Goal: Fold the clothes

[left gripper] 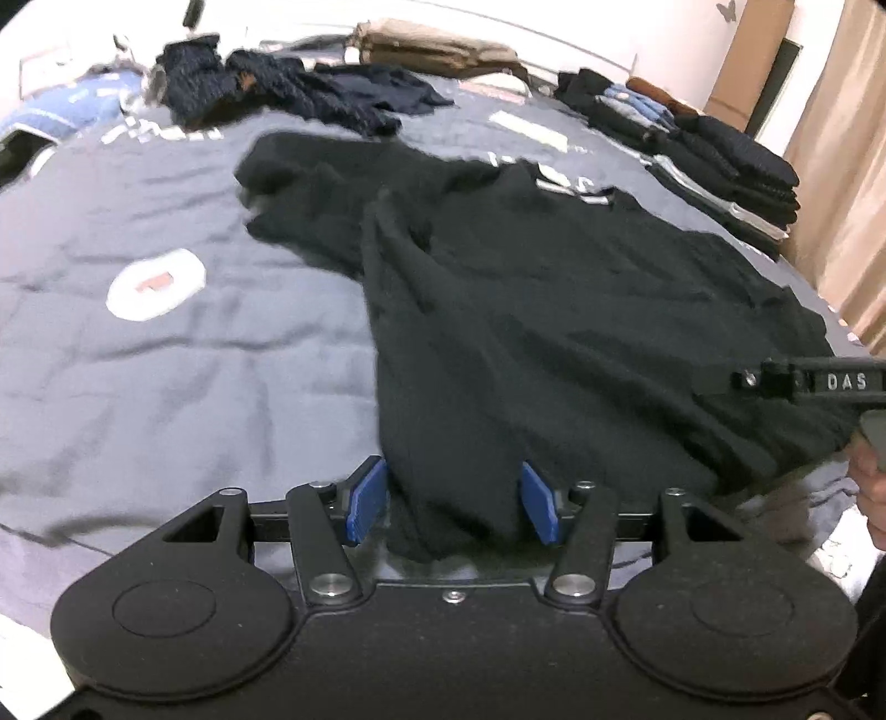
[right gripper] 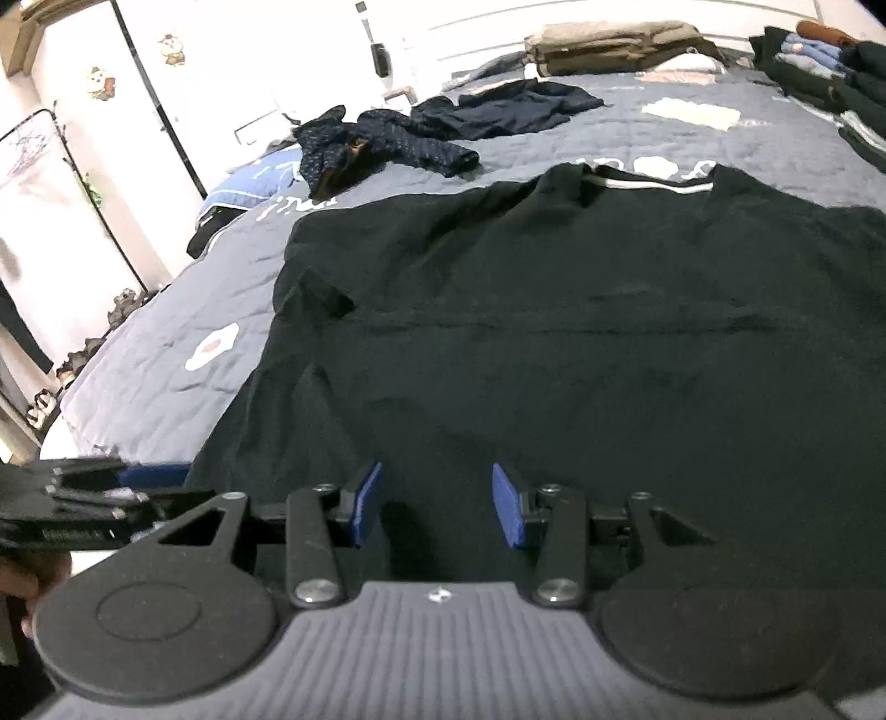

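Black cloth fills the middle: 1 black shirt point(left gripper: 554, 310) lies spread on the grey bed cover point(left gripper: 166, 360). The left gripper point(left gripper: 453, 501) has its 2 blue pads apart around the hem. The right gripper point(right gripper: 437, 504) is open over the shirt too.

Open quilt point(left gripper: 166, 387) along the bed's left edge, passable. Blocked at the far edge by loose dark garments point(left gripper: 288, 88) and a tan pile point(left gripper: 437, 47); along the right edge by 1 folded stack point(left gripper: 720, 155).
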`<control>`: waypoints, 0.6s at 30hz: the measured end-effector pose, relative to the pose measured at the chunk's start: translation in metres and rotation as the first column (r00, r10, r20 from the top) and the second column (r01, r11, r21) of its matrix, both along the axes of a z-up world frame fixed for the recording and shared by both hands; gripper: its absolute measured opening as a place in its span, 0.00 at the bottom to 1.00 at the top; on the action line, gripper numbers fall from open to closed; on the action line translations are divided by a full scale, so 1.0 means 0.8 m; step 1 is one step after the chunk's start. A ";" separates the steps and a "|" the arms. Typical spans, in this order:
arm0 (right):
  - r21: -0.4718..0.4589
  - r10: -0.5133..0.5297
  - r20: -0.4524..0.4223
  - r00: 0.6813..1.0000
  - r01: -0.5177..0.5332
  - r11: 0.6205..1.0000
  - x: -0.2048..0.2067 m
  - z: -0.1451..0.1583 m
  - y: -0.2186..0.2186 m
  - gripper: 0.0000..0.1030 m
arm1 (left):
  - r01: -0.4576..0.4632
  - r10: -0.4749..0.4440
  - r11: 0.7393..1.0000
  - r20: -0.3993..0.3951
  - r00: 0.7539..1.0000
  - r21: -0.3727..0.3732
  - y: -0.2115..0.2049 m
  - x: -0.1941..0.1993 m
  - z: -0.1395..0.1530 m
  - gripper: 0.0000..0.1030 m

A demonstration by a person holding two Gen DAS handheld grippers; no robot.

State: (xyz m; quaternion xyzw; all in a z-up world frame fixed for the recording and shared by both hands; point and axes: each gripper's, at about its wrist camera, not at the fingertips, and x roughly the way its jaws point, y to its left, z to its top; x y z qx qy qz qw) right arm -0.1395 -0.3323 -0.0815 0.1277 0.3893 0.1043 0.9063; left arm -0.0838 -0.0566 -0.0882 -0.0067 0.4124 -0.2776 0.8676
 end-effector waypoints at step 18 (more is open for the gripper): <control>-0.087 0.011 -0.055 0.998 -0.016 0.996 0.009 -0.022 0.005 0.42 | -0.028 0.023 0.997 -0.074 0.997 -0.068 0.049 -0.006 0.020 0.41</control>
